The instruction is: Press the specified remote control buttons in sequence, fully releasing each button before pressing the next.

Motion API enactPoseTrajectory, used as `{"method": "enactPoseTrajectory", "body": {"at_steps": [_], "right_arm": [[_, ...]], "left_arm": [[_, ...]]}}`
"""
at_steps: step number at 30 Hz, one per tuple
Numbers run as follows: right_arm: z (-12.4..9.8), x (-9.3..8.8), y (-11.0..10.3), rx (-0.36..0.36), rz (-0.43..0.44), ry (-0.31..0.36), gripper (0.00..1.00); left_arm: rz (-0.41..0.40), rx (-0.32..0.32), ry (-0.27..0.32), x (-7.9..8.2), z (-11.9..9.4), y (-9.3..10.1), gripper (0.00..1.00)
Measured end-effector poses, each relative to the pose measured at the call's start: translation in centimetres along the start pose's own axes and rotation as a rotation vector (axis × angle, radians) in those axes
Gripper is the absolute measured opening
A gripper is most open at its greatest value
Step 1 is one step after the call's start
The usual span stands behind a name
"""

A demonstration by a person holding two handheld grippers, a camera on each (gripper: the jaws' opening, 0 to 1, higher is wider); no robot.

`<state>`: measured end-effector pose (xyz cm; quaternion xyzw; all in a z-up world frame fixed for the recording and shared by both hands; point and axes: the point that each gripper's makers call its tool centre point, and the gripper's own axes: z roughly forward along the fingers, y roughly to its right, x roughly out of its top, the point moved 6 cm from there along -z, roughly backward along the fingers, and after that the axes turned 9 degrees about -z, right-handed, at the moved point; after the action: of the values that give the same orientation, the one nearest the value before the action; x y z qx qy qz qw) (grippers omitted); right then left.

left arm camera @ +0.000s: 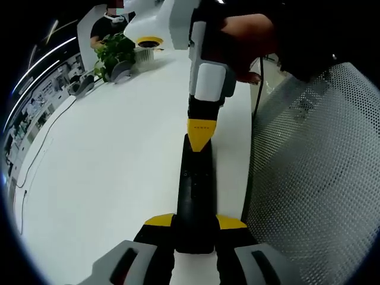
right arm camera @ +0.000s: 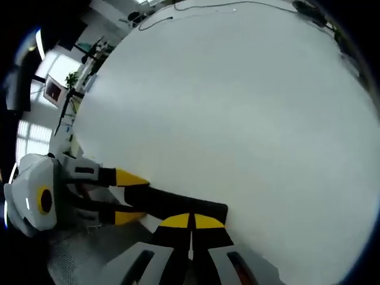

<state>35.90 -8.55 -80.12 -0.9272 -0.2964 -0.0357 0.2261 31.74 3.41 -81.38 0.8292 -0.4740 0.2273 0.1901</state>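
Observation:
A long black remote [left arm camera: 196, 190] lies lengthwise above the white table [left arm camera: 107, 166], near its right edge. My left gripper [left arm camera: 196, 222] is shut on the remote's near end, one yellow tip on each side. My right gripper [left arm camera: 200, 133] comes down from above, held by a hand, jaws together, its yellow tip on the remote's far end. In the right gripper view, my right gripper [right arm camera: 192, 221] is shut with its tips against the remote [right arm camera: 178, 205]. There the left gripper [right arm camera: 129, 197] clamps the remote from the left.
A white mesh chair back [left arm camera: 314, 178] stands close on the right, beside the table edge. At the table's far end sit a potted plant [left arm camera: 116, 53] and a white cup [left arm camera: 147, 52]. A thin cable [left arm camera: 35, 160] runs along the left side. A person sits beyond the plant.

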Motion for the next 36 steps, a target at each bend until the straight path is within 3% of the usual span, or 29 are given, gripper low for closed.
{"method": "enactPoseTrajectory", "body": {"at_steps": [6, 12, 22, 30, 36], "right_arm": [[0.0, 0.1, -0.1, -0.009, 0.002, -0.009, 0.00], [-0.2, 0.1, 0.1, 0.019, 0.062, 0.005, 0.00], [-0.3, 1.5, -0.7, 0.052, 0.034, 0.117, 0.00], [0.7, 1.1, -0.9, 0.013, -0.027, 0.065, 0.00], [0.7, 1.1, -1.0, -0.013, -0.075, 0.063, 0.00]], "left_arm": [[0.004, 0.002, 0.001, 0.0, 0.0, 0.0, 0.25], [0.003, 0.002, 0.003, 0.0, 0.0, 0.0, 0.25], [0.008, 0.002, -0.001, 0.1, 0.0, 0.0, 0.25], [0.009, 0.002, -0.005, 0.1, 0.0, 0.0, 0.25], [0.006, 0.002, -0.006, 0.1, 0.0, 0.0, 0.25]]}}
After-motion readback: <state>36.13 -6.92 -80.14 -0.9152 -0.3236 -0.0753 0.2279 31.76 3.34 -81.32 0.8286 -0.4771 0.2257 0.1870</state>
